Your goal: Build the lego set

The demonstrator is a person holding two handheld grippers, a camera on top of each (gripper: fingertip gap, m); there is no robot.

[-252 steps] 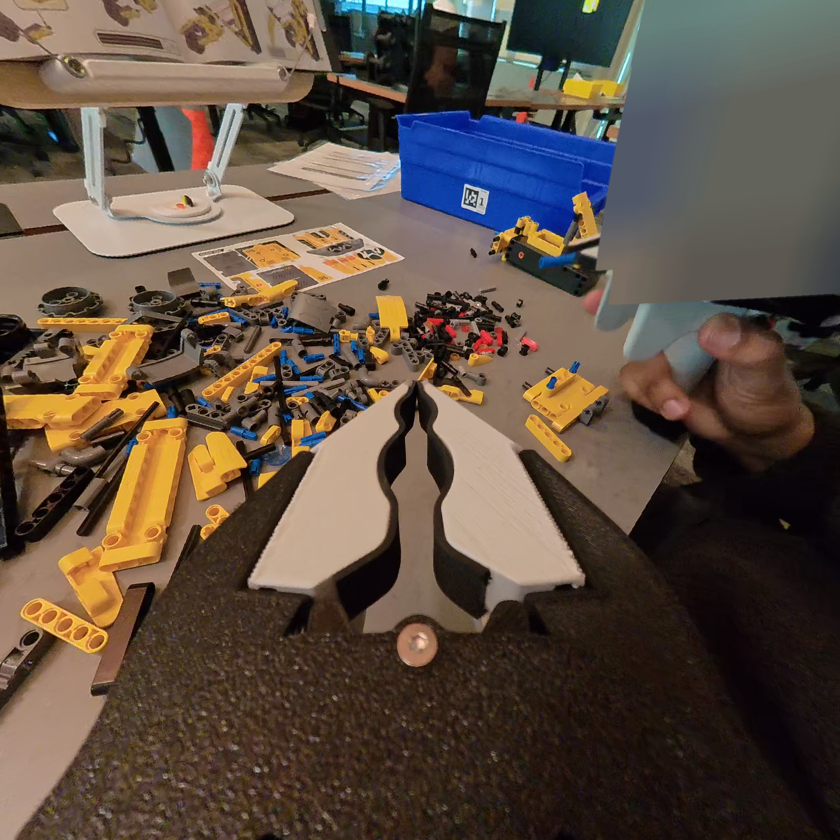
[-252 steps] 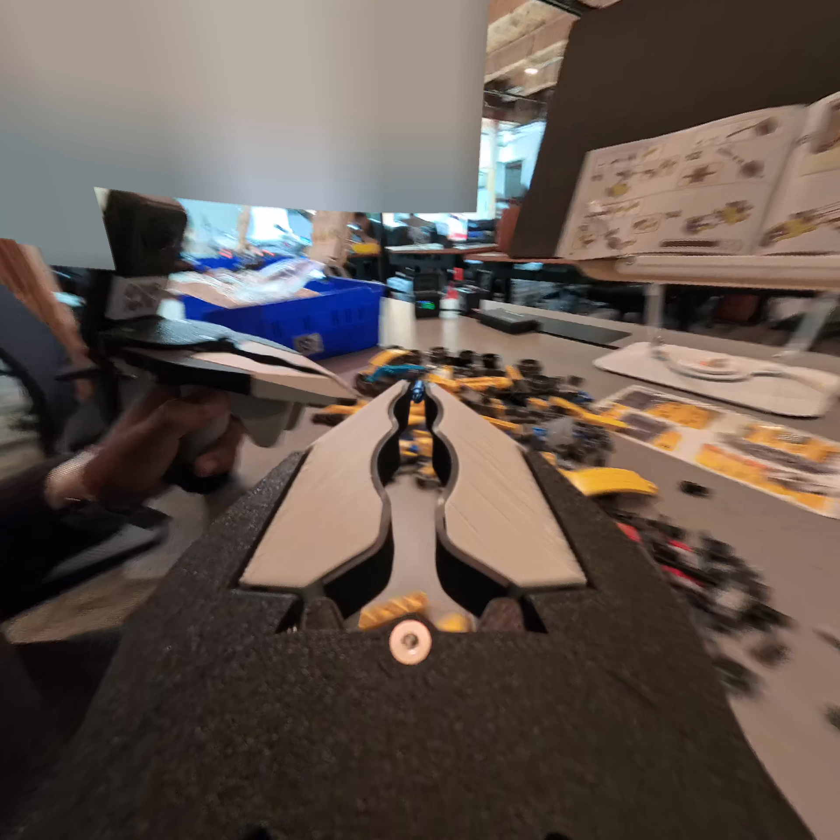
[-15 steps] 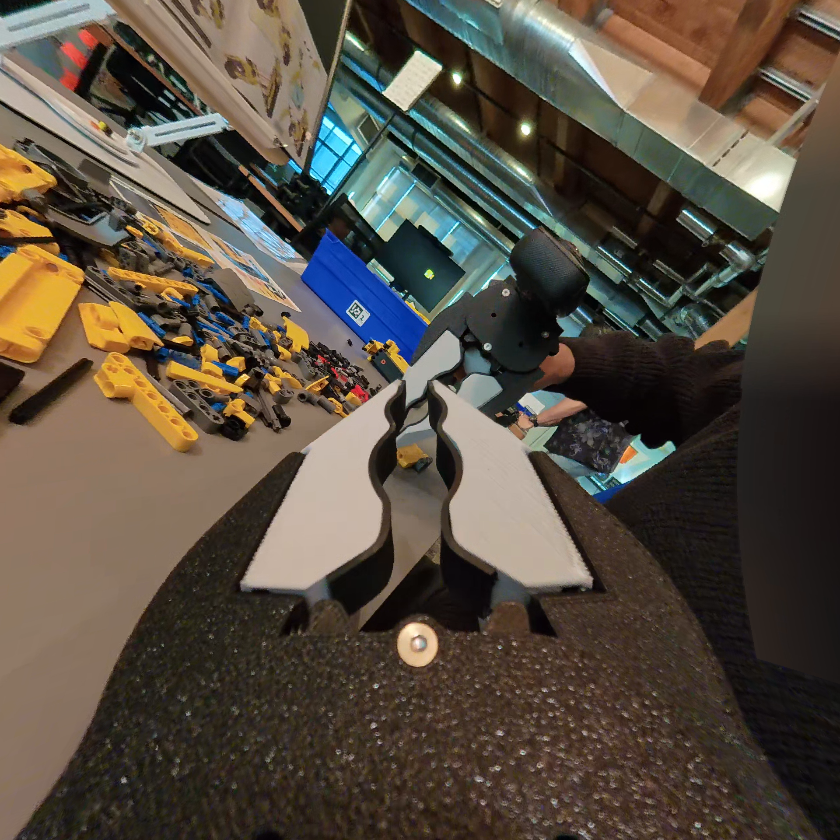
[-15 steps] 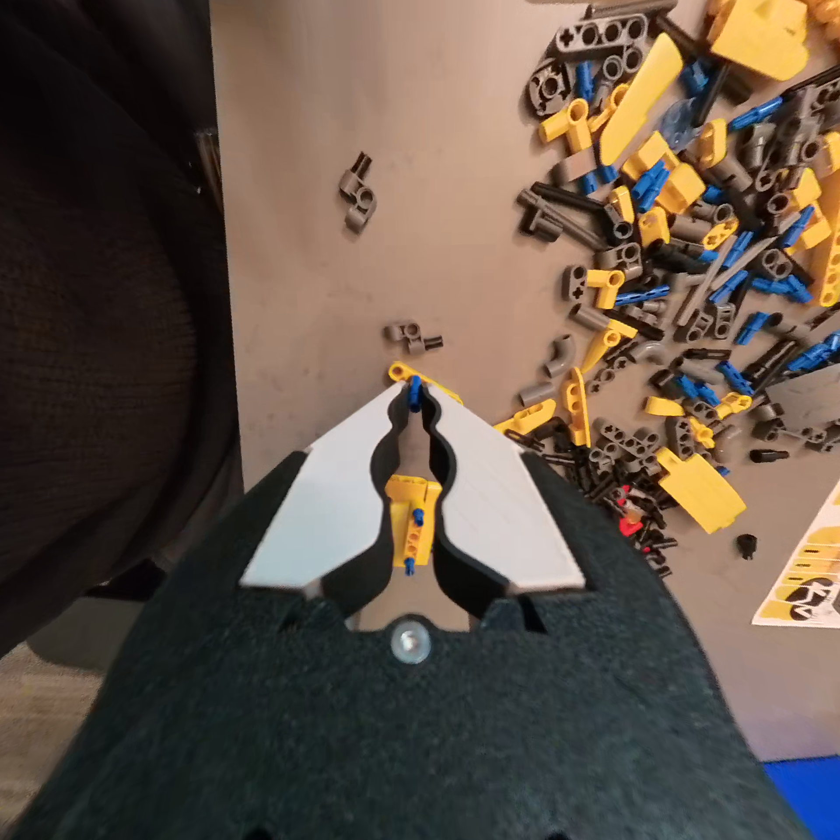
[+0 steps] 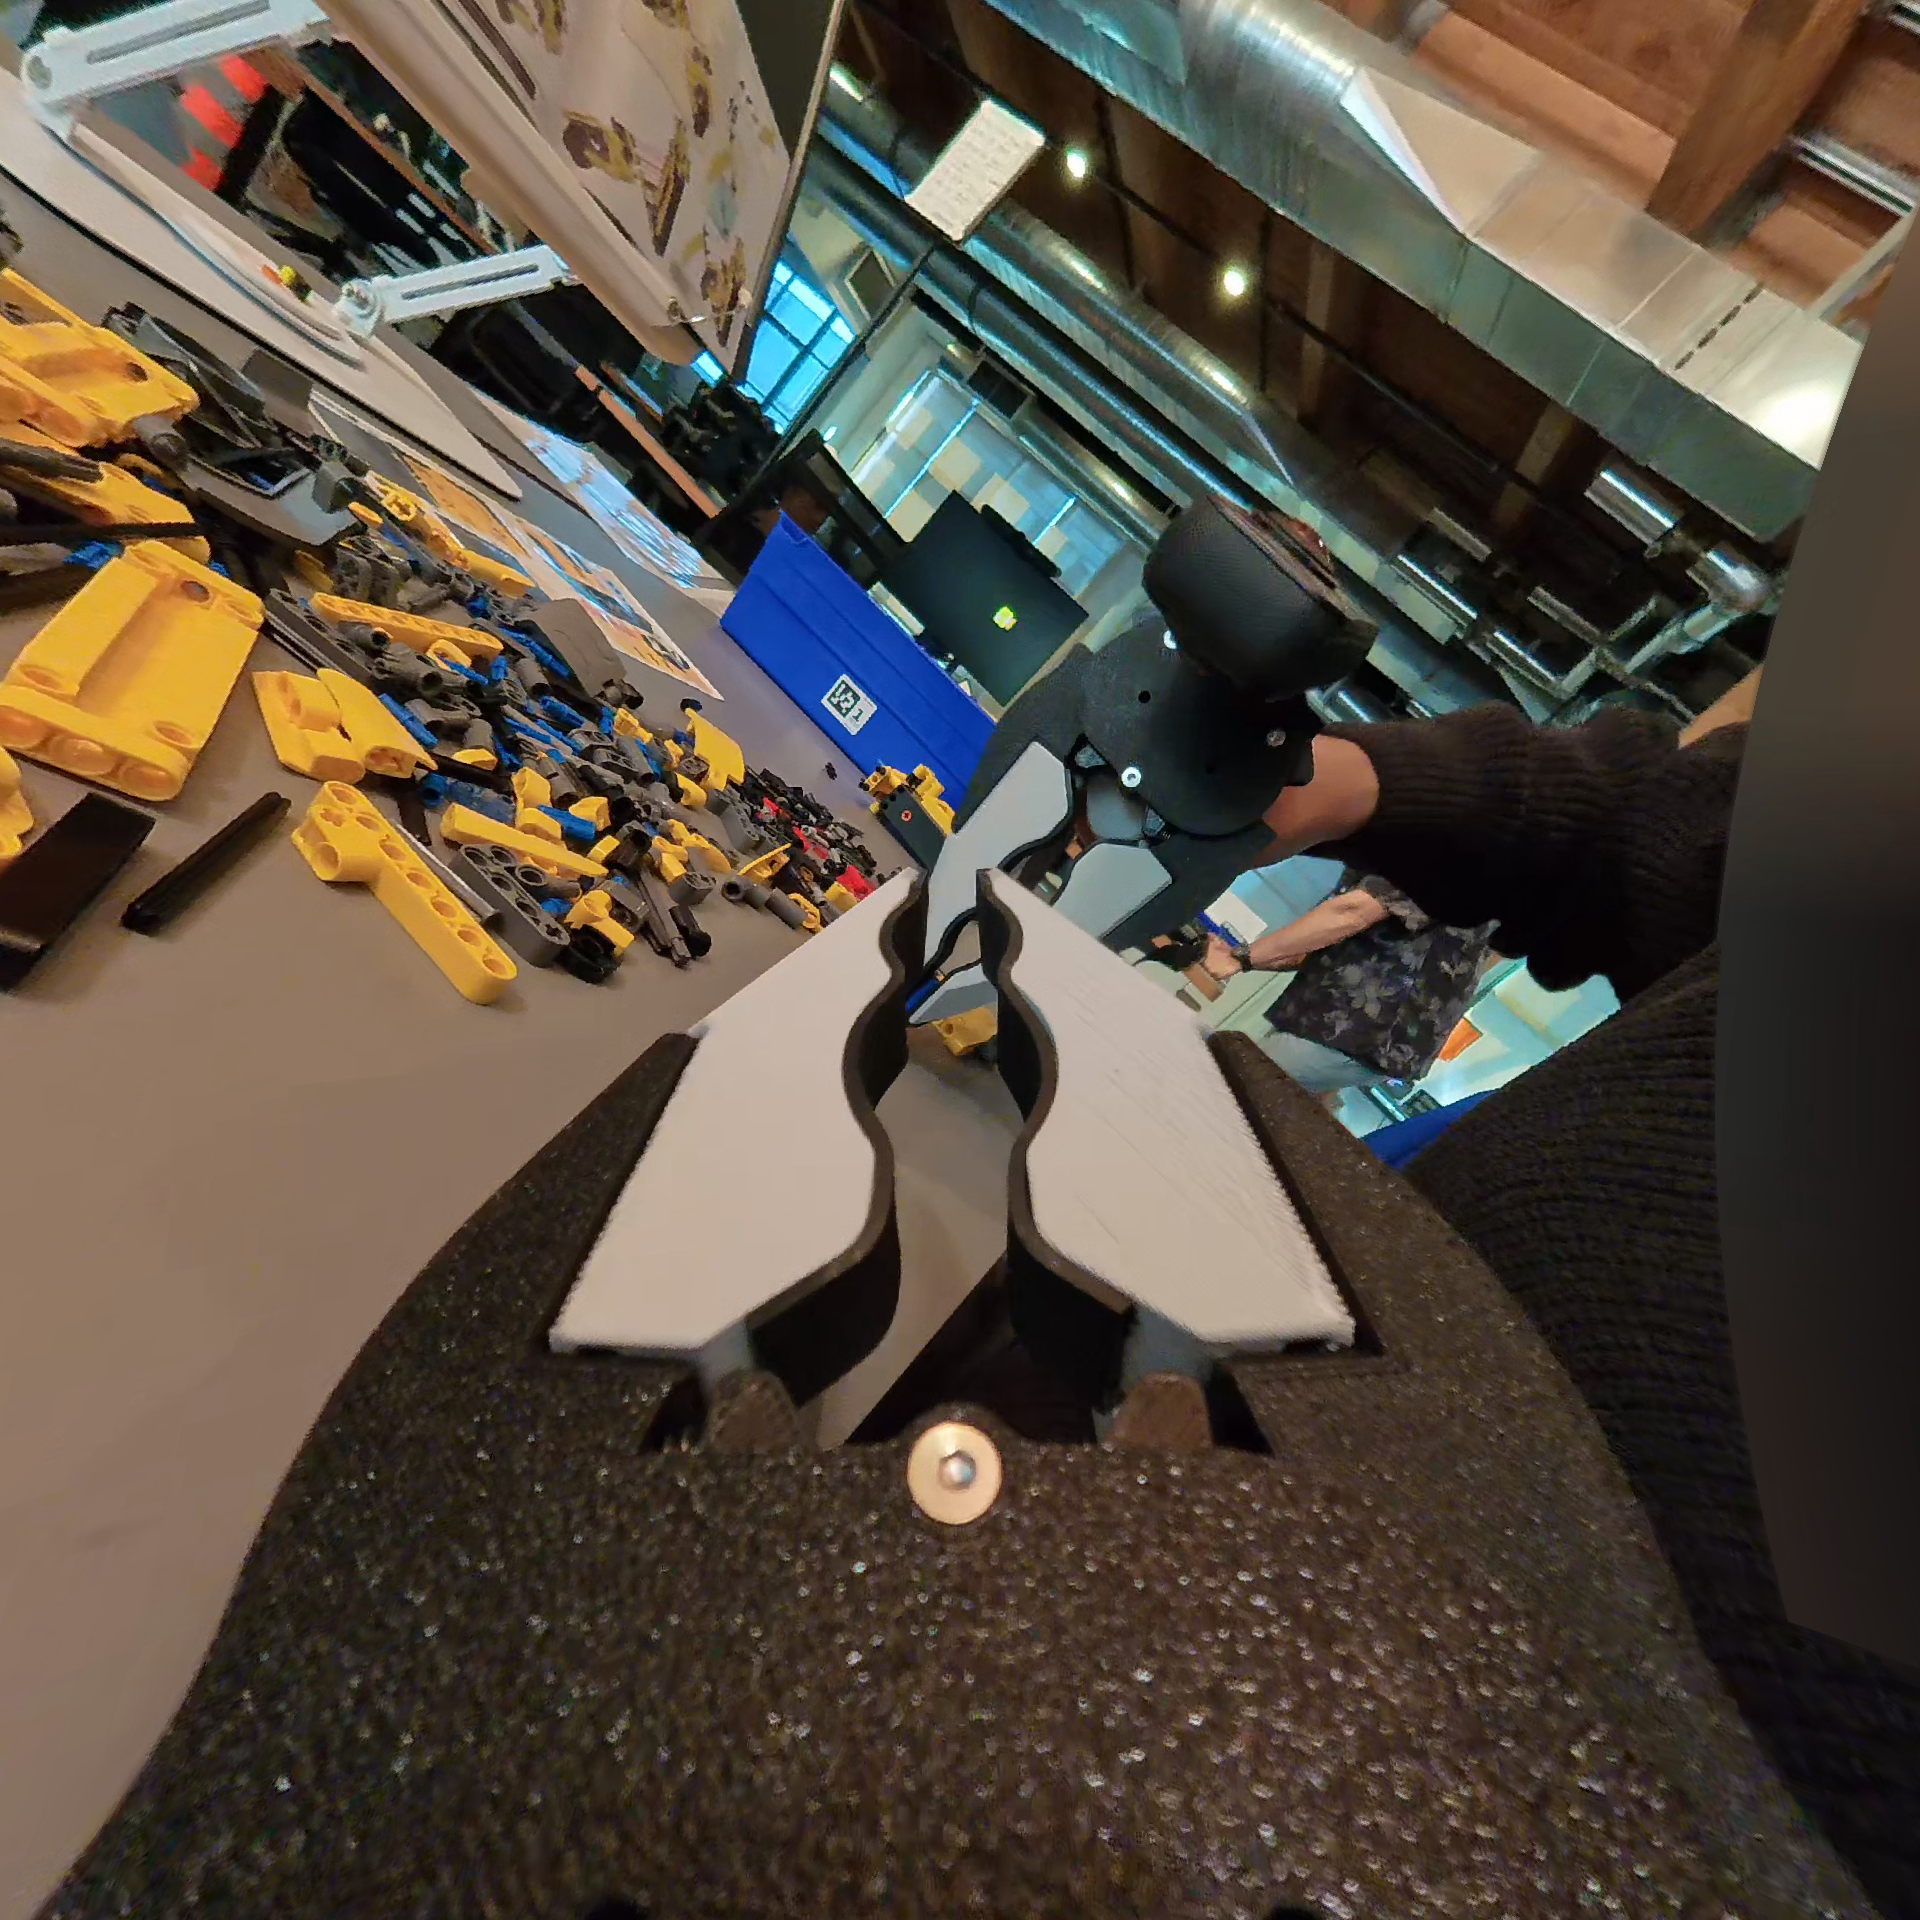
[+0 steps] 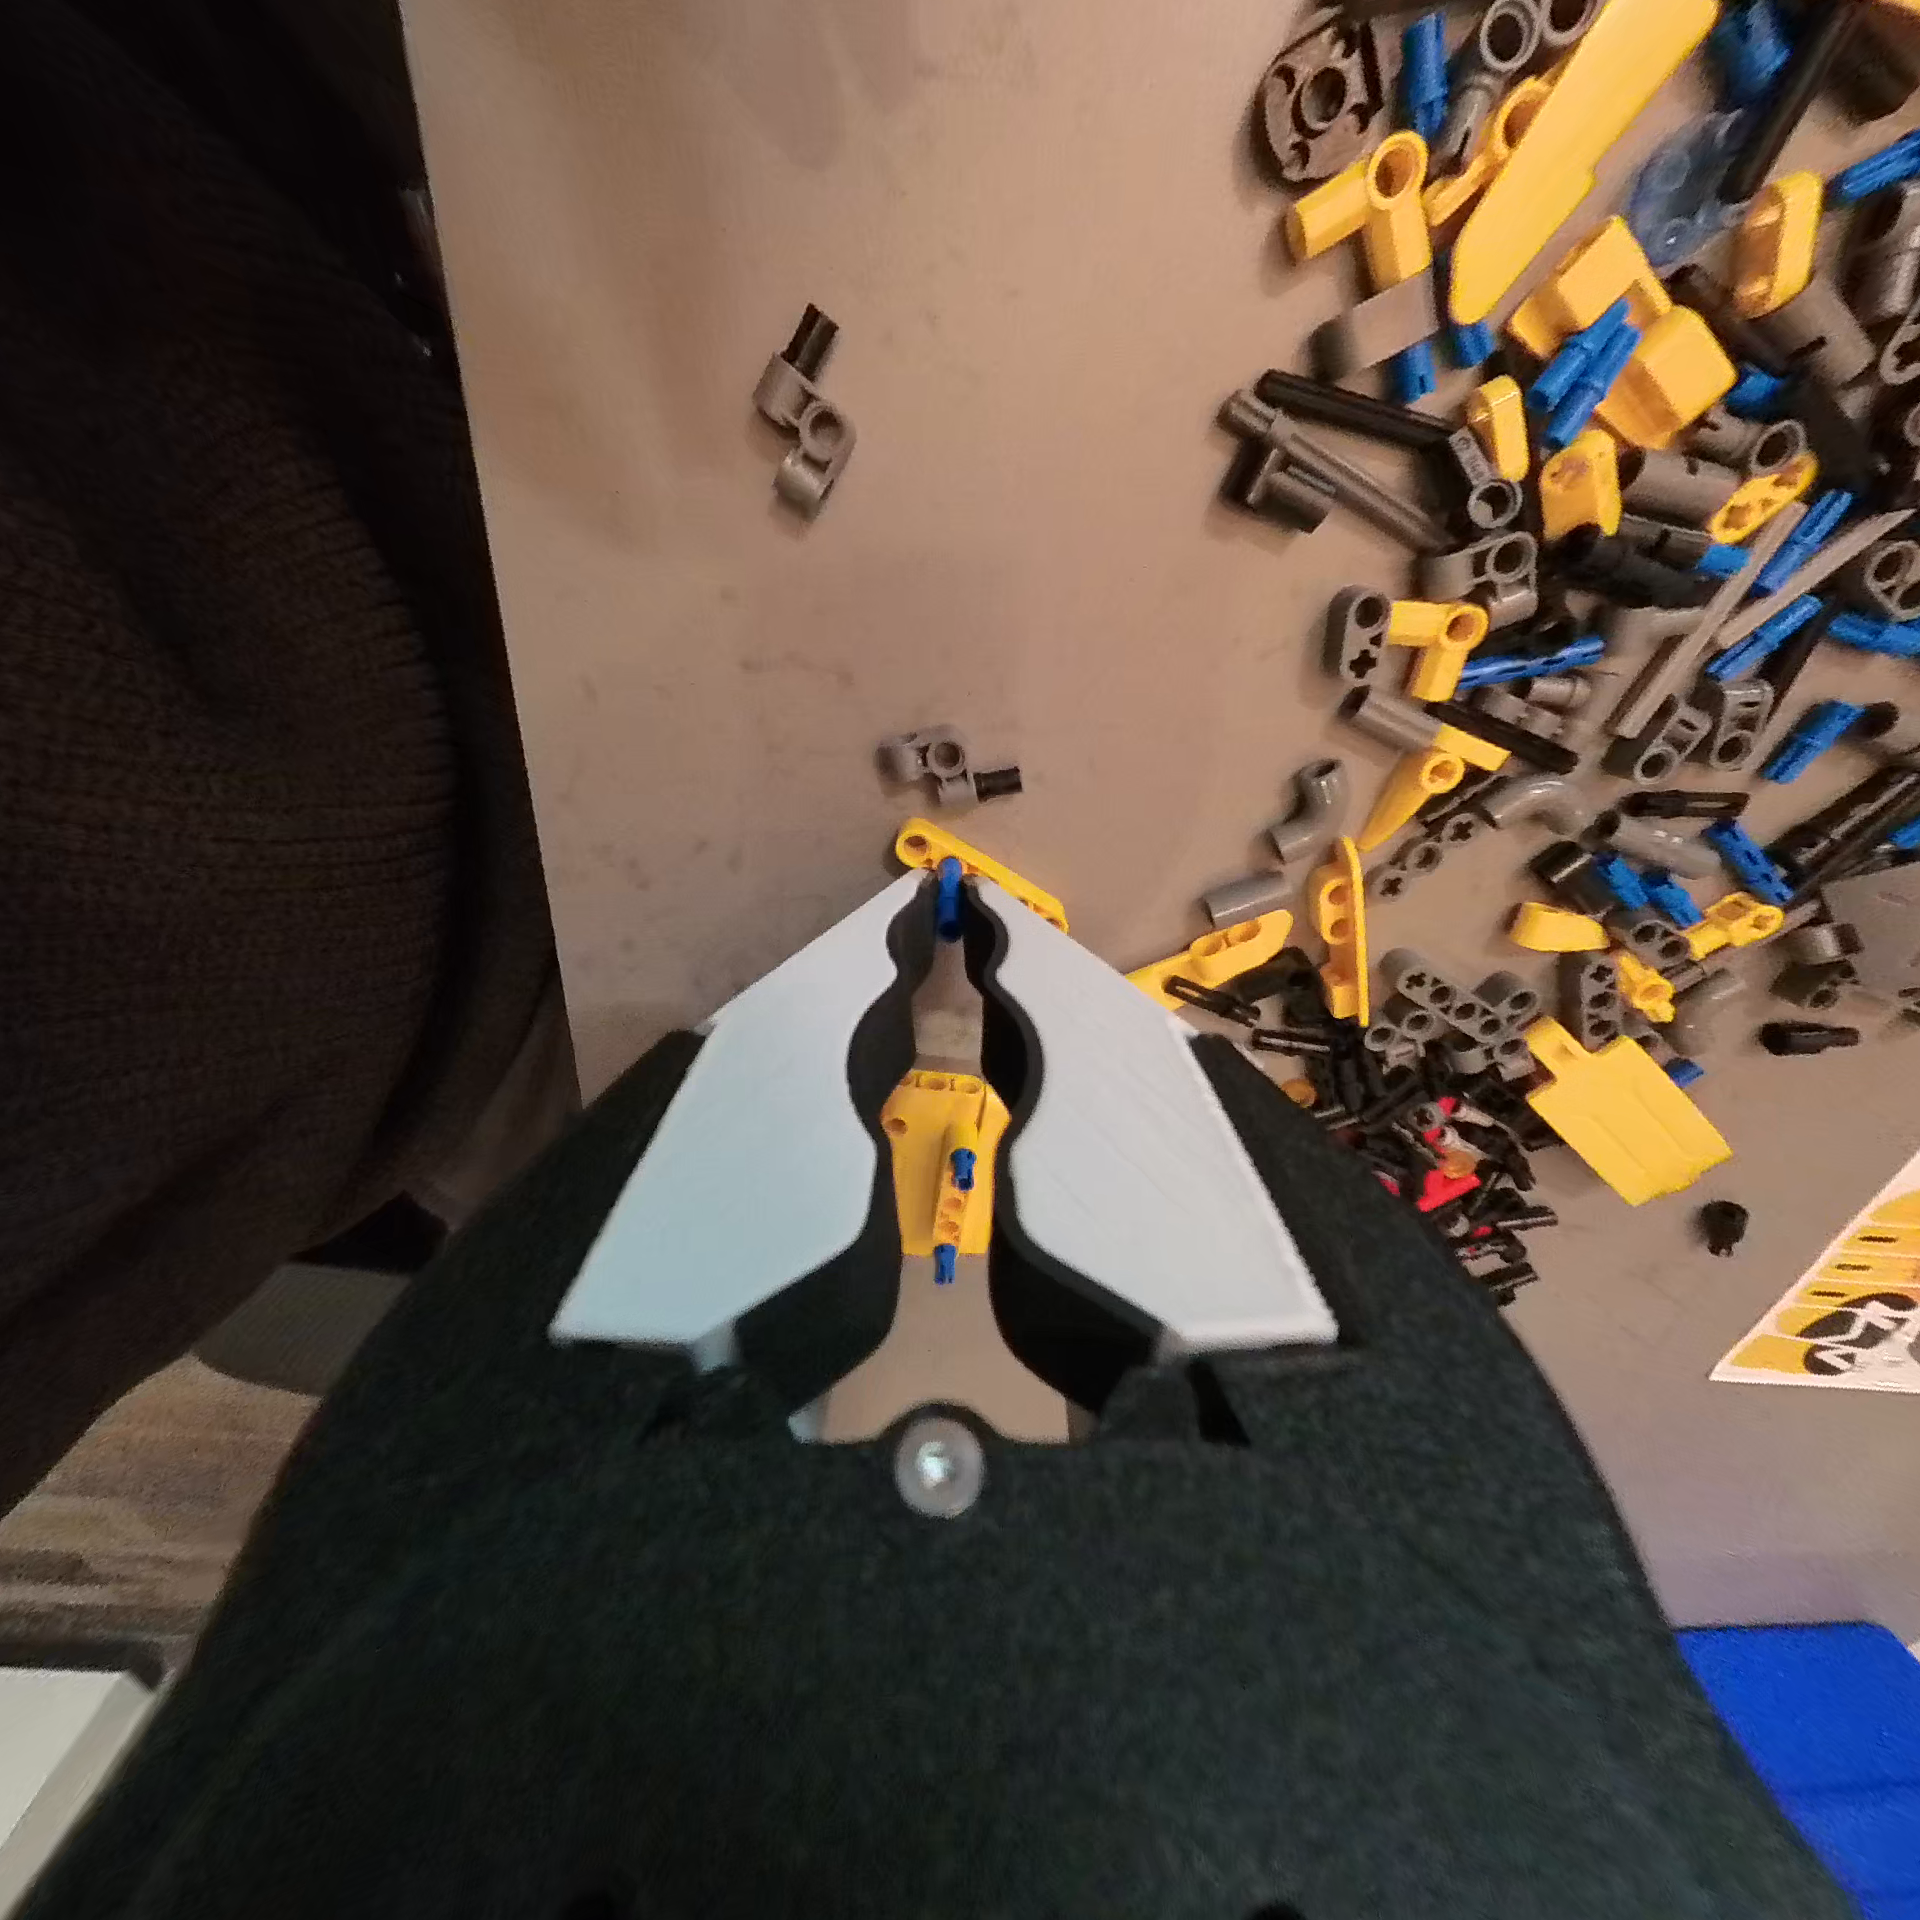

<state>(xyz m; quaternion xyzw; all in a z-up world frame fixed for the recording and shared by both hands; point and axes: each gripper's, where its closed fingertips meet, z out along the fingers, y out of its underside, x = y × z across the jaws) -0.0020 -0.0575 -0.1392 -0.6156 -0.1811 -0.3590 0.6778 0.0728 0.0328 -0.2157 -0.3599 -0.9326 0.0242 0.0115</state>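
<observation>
My right gripper [image 6: 948, 899] is shut on a small blue pin [image 6: 948, 906] and points down at the grey table [image 6: 727, 623]. The pin's tip is at a yellow beam [image 6: 1013, 894] lying on the table; I cannot tell if they touch. A small yellow assembly with blue pins [image 6: 940, 1153] shows through the gap between the fingers. My left gripper [image 5: 948, 888] hovers low over the table [image 5: 260, 1143], jaws a little apart and empty, aimed at the right gripper's black body [image 5: 1174, 748].
A wide pile of yellow, grey, black and blue parts [image 5: 499, 769] covers the table [image 6: 1621, 623]. Two grey connectors [image 6: 810, 426] [image 6: 940, 764] lie apart. A blue bin [image 5: 831, 644], a booklet on a stand [image 5: 644, 135] and a sticker sheet [image 6: 1849, 1299] are nearby. A dark sleeve [image 6: 208, 727] is at the table edge. Tip to tip, the grippers are about 15 cm apart.
In the last half second my right gripper has dropped closer to the yellow beam, pin still held. My left gripper's jaws stand slightly wider. Both moved far from 8.4 s ago.
</observation>
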